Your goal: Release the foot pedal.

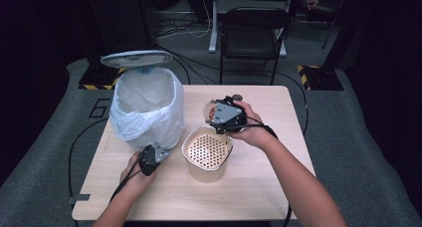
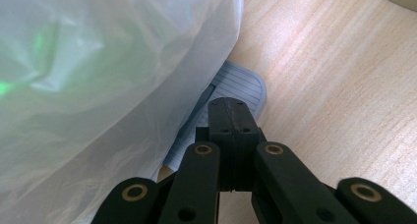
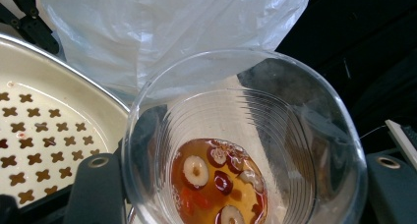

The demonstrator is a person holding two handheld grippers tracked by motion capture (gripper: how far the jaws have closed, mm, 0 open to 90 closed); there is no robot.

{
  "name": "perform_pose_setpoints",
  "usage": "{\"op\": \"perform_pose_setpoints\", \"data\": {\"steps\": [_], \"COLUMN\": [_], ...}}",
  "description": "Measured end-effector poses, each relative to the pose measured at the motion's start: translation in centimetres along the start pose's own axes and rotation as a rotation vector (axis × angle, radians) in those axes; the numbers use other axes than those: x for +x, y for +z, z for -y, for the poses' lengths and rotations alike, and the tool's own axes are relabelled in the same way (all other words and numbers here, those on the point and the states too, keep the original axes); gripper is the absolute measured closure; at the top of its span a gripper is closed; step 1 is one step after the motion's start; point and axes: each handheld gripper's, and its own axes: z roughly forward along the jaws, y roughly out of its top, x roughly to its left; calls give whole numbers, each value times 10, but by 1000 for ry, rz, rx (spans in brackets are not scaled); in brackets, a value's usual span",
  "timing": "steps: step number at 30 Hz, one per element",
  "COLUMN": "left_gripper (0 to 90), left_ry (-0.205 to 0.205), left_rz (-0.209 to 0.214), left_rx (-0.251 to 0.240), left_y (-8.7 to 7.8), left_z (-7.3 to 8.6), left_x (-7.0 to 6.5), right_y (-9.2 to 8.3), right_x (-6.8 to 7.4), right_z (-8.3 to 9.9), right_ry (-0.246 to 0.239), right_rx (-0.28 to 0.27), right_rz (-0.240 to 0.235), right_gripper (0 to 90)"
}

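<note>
Two grippers are on the go here, and the strainer pot [image 1: 207, 154] (beige, with a perforated insert of little cross-shaped holes) sits mid-table as the handy landmark.

Right gripper [image 1: 222, 115] is just behind the strainer pot, held in the person's right hand. Its jaws are clamped on either side of a clear plastic cup [image 3: 244, 145], so it's gripping that cup. In the right gripper view you look straight down into it: amber liquid [image 3: 216, 182] at the bottom with red date slices floating in it. The cup's rim sits right next to the pot's rim in that view.

Left gripper [image 2: 231, 117] is off to the left of the strainer pot, low at the foot of the pedal bin [image 1: 147, 105]. Its jaws are pressed fully together with nothing between them, and the closed tips rest over the bin's grey ribbed pedal [image 2: 239, 85]. The bin is lined with a white plastic bag [image 2: 103, 71] and its lid [image 1: 136, 58] stands up open, well to the left of and behind the pot.
</note>
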Motion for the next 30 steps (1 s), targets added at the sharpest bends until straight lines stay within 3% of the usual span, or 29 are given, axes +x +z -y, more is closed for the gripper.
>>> {"op": "perform_pose_setpoints", "data": {"steps": [8, 14, 16, 21, 30], "left_gripper": [900, 900, 900, 900, 900], "left_ry": [6, 8, 8, 8, 4], "left_rz": [-5, -8, -8, -7, -6], "left_rx": [5, 3, 3, 3, 7], "left_y": [0, 0, 0, 0, 0], "left_z": [0, 0, 0, 0, 0], "left_x": [0, 0, 0, 0, 0], "right_y": [-1, -1, 0, 1, 3], "right_x": [9, 14, 17, 20, 31], "right_z": [2, 4, 5, 5, 1], "right_ry": [-102, -130, -168, -203, -319], "right_rx": [15, 23, 31, 28, 17], "right_rz": [14, 21, 30, 44, 78], "right_gripper": [336, 336, 337, 337, 339]}}
